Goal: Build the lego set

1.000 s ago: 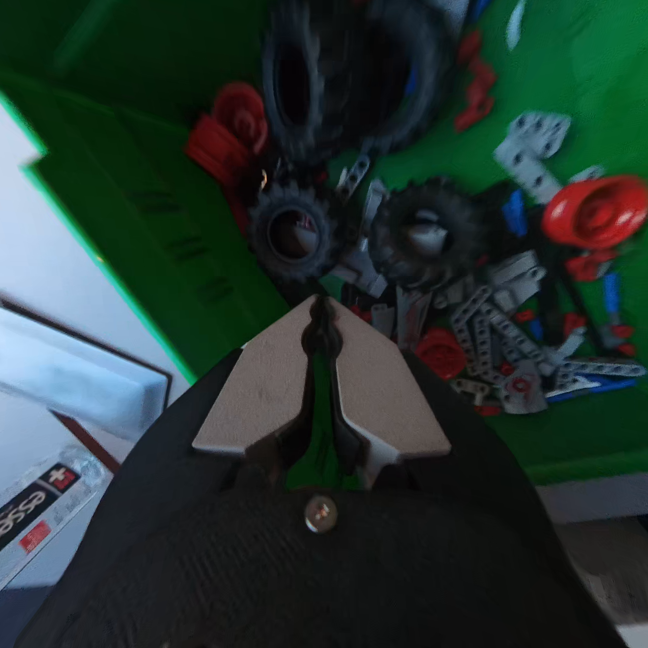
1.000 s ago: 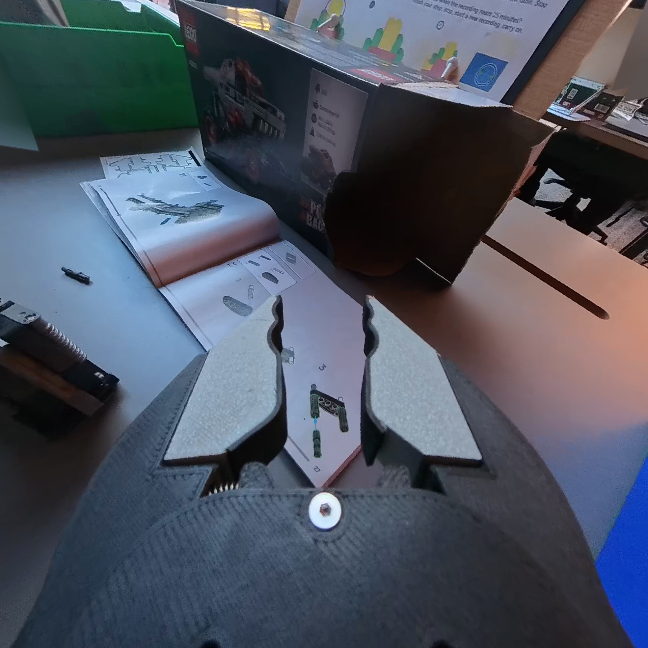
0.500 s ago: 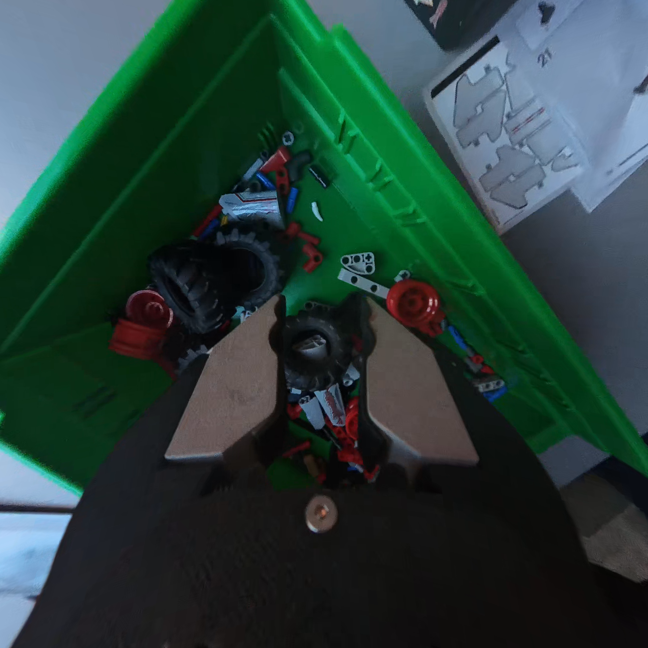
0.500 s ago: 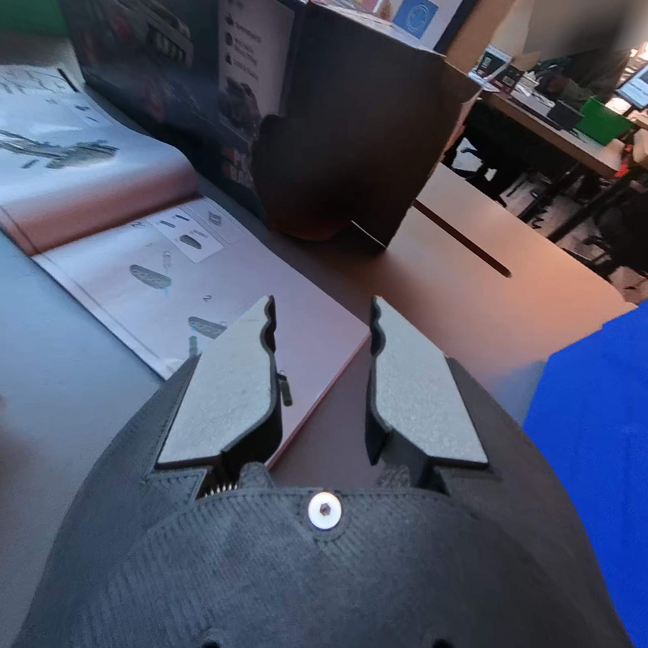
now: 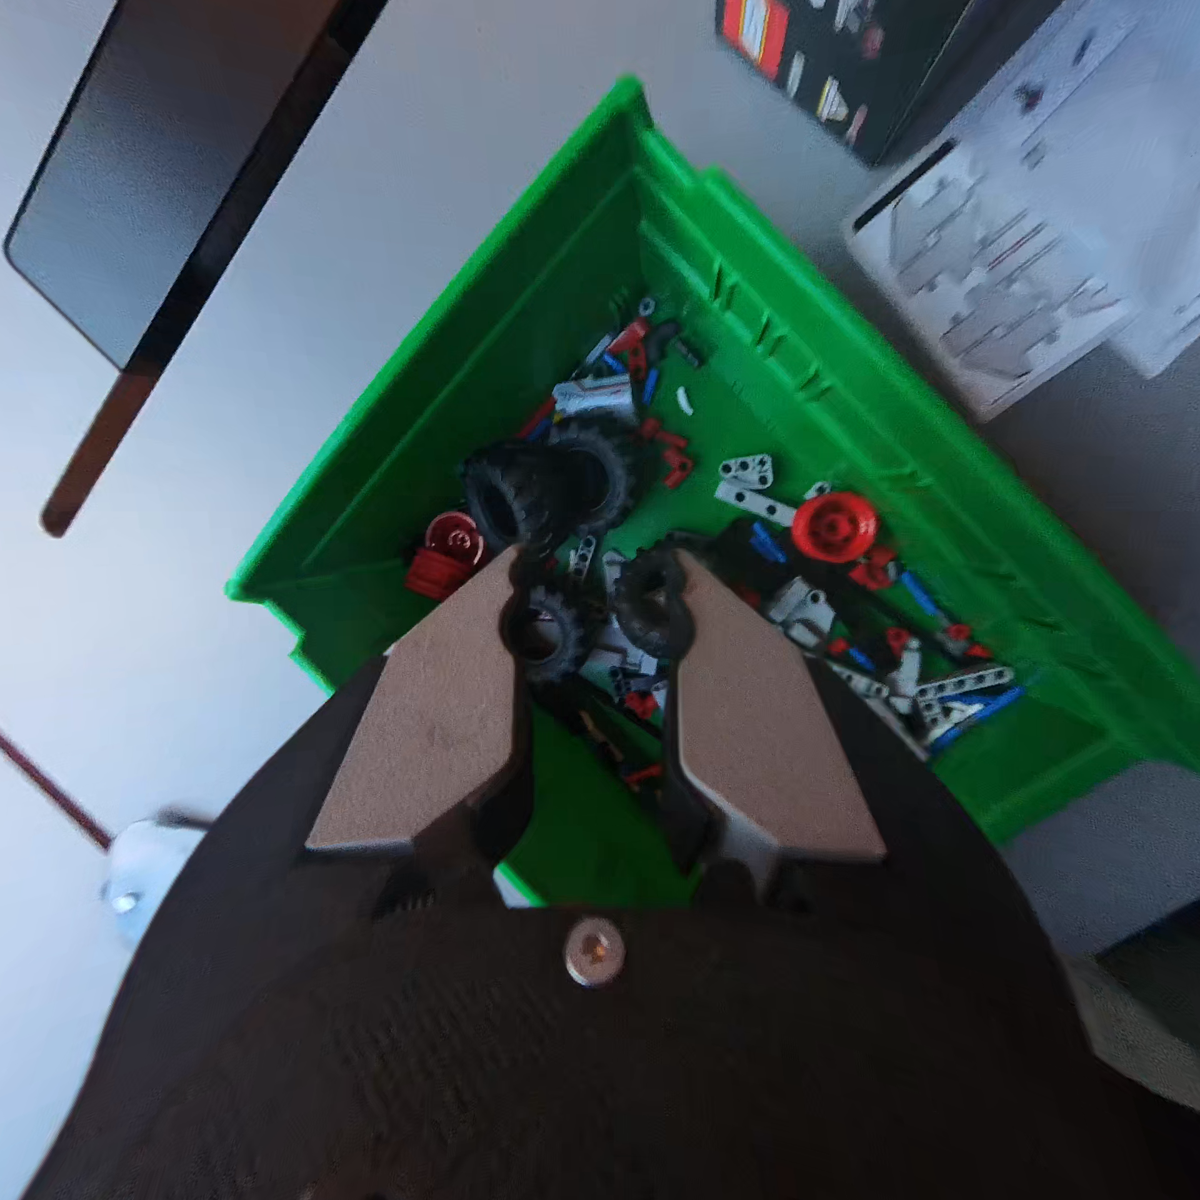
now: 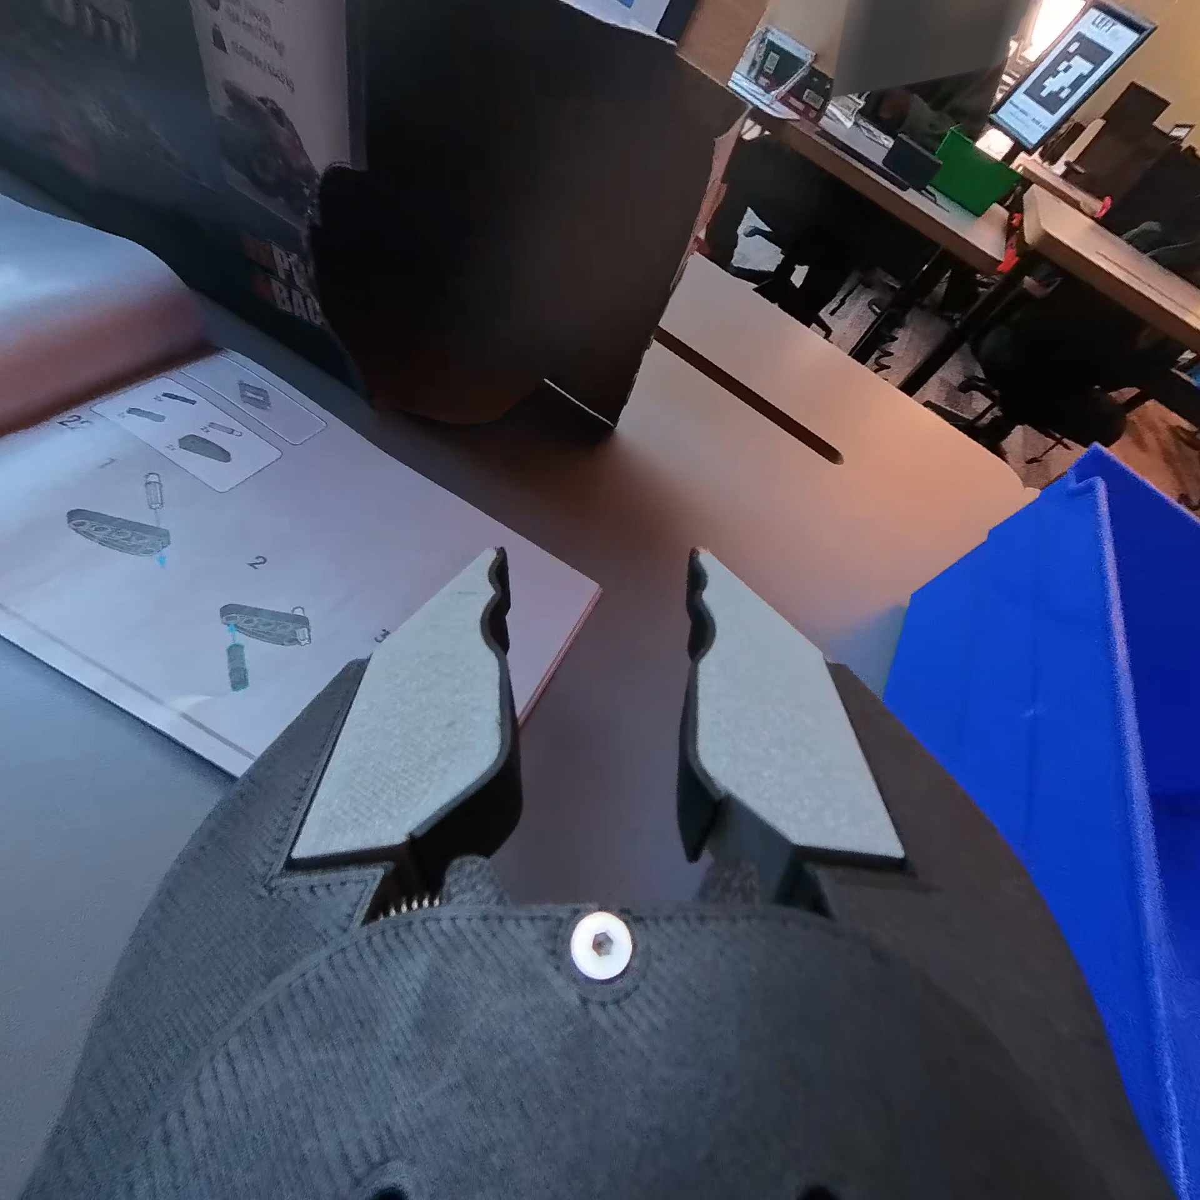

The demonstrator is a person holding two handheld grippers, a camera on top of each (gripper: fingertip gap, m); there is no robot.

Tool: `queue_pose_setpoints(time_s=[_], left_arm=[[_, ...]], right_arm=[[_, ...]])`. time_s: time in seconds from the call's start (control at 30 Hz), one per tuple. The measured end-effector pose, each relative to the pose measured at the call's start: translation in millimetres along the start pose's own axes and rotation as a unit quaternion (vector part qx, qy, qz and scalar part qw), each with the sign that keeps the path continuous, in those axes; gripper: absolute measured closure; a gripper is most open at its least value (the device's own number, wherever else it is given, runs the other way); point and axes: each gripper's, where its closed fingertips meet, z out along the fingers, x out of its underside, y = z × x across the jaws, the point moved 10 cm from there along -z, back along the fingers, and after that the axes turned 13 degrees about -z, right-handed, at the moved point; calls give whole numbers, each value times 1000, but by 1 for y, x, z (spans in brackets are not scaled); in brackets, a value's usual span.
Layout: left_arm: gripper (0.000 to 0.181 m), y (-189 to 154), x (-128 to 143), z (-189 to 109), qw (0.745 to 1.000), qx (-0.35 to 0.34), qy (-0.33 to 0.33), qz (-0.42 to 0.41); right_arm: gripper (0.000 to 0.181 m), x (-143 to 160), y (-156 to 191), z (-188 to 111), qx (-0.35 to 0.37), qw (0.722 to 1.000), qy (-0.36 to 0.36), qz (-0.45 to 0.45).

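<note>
In the left wrist view a green bin (image 5: 467, 337) holds loose lego parts: a big black tyre (image 5: 552, 484), small black tyres (image 5: 552, 633), red wheel hubs (image 5: 834, 526), grey beams (image 5: 747, 484) and blue and red pins. My left gripper (image 5: 597, 562) is open and empty, well above the bin's near end. In the right wrist view my right gripper (image 6: 597, 562) is open and empty, just above the table beside the open instruction booklet (image 6: 195, 552).
The dark lego box (image 6: 422, 195) stands behind the booklet and also shows in the left wrist view (image 5: 863, 71). A blue bin (image 6: 1071, 682) stands close at the right. A sticker sheet (image 5: 993, 273) lies right of the green bin. Other desks stand behind. The tips of one gripper are about 55 centimeters away from the tips of the other.
My left gripper opened and rose up out of the green bin, so the whole bin shows. My right gripper swung right off the booklet, bringing the blue bin into view.
</note>
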Motion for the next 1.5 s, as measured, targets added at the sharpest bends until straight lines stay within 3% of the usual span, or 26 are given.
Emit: queue_pose_setpoints(time_s=[0.13,0.33,0.5,0.57,0.63,0.77,1.07,1.2,1.3,1.5], left_arm=[[155,-3,-1,19,997,-66,44,11],[155,-24,8,45,988,-62,135,44],[150,-55,17,34,982,50,147,110],[167,-64,26,25,974,80,158,140],[181,-69,37,16,965,87,171,177],[181,-71,49,13,960,88,183,192],[169,-51,20,4,995,59,71,31],[162,-40,13,-10,997,49,-33,-53],[162,-38,24,-21,991,53,-79,-94],[164,-39,60,-27,986,50,-80,-134]], right_arm=[[129,0,3,0,-21,1000,-7,0],[130,3,2,-2,-38,999,-12,10],[128,2,-3,-5,-39,998,-32,32],[130,0,-2,-7,-41,998,-42,34],[130,-2,-1,-7,-46,997,-51,37],[130,-6,3,-7,-58,996,-64,37],[133,-18,7,-16,-70,990,-110,58],[136,-27,6,-30,-57,988,-132,62],[140,-35,8,-42,-41,988,-143,42],[145,-48,13,-56,-60,976,-194,74]])
